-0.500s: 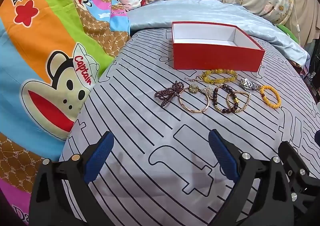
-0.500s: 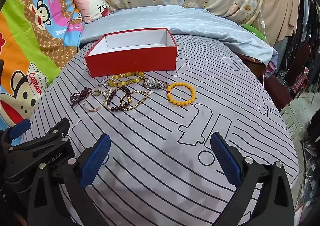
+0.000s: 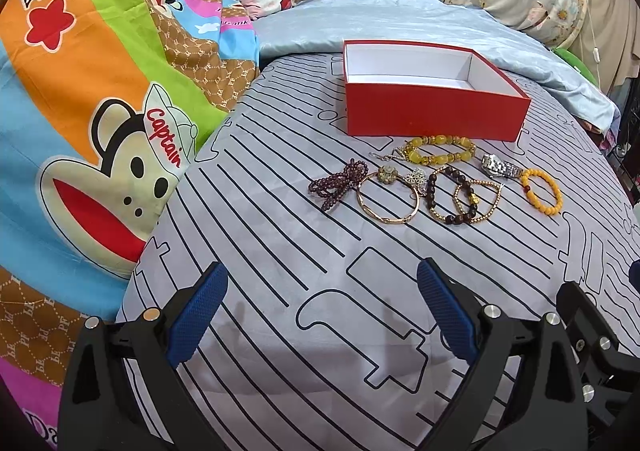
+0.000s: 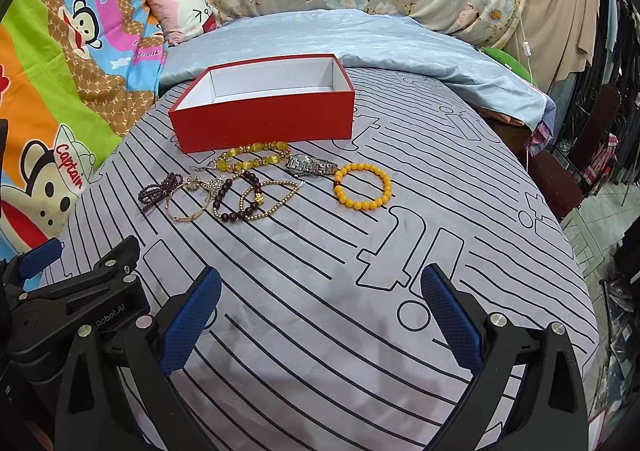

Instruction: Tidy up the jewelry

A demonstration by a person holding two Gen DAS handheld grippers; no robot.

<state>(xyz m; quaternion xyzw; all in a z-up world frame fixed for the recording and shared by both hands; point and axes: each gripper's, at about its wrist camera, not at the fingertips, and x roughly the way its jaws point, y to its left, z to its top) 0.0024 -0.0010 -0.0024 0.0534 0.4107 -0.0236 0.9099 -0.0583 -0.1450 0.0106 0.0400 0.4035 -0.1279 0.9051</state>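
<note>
A red box [image 3: 432,116] [image 4: 264,125] with a white inside stands empty on the grey striped bed sheet. In front of it lie several pieces of jewelry: a purple bead strand [image 3: 338,185] [image 4: 158,192], a gold bangle [image 3: 387,197] [image 4: 188,205], a yellow stone bracelet [image 3: 438,149] [image 4: 252,156], dark bead bracelets [image 3: 460,200] [image 4: 240,200], a silver watch [image 3: 500,168] [image 4: 311,166] and an orange bead bracelet [image 3: 542,191] [image 4: 362,185]. My left gripper [image 3: 322,317] is open, well short of the jewelry. My right gripper [image 4: 320,321] is open beside it, holding nothing.
A colourful cartoon blanket [image 3: 80,123] lies to the left and a light blue quilt [image 3: 400,23] and floral pillows behind the box. The bed's right edge [image 4: 580,251] drops to a dark chair [image 4: 576,155] and hanging clothes. The left gripper's body [image 4: 68,299] shows in the right wrist view.
</note>
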